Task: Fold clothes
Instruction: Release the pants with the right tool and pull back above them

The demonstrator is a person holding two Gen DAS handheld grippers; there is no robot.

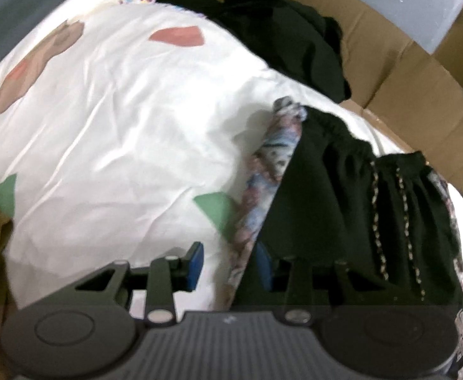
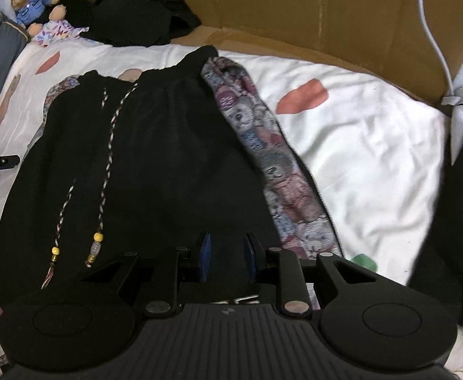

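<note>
garment: black pants [image 2: 155,158] with teddy-print side panels [image 2: 282,171], flat on white bedsheet [image 2: 374,145]
left claw [image 1: 229,264]: open, over the pants' left edge
right claw [image 2: 226,261]: open, over the pants' black middle
drawstrings [image 2: 104,177]: lying on pants, left of right claw

The garment [image 2: 155,158] is black, with side panels [image 2: 282,171] in a woven teddy-bear pattern of pink, blue and grey. Its braided cords [image 2: 111,139] are white and dark red, with yellow beads at the ends. The sheet [image 1: 120,110] is white with pink, brown and green patches. The cardboard [image 2: 294,6] is brown. The teddy bear [image 2: 30,1] wears a blue shirt. The gripper pads [image 2: 204,258] are blue.
</note>
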